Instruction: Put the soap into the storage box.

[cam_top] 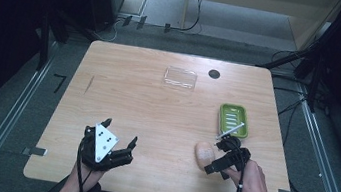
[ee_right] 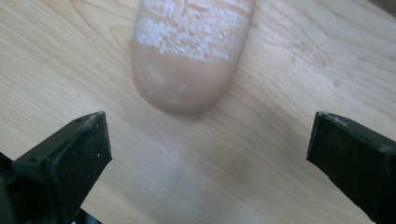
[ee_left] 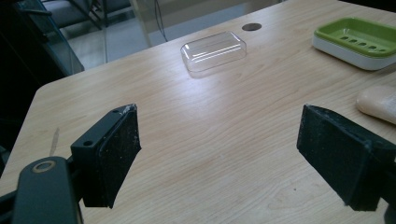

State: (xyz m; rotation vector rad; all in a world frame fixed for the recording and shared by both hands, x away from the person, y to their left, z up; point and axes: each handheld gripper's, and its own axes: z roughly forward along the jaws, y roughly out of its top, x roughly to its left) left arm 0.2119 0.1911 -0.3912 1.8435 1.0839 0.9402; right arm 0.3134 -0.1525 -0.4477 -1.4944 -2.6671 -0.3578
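Right gripper (ee_right: 205, 154) jaws spread wide, empty — soap bar (ee_right: 191, 51) on table (cam_top: 146, 113) just ahead, untouched. Left gripper (ee_left: 219, 154) also wide open, idle. Green soap dish (cam_top: 233, 120) empty, clear lid (cam_top: 180, 77) well apart — likely soap-into-dish, nothing done yet.

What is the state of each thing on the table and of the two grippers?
Green plastic soap dish: uncovered, empty.
Clear plastic lid: off the dish, lying apart, hollow side down.
Beige oval soap bar: lying on the table, not gripped.
Left gripper: open, holding nothing.
Right gripper: open, just short of the soap.
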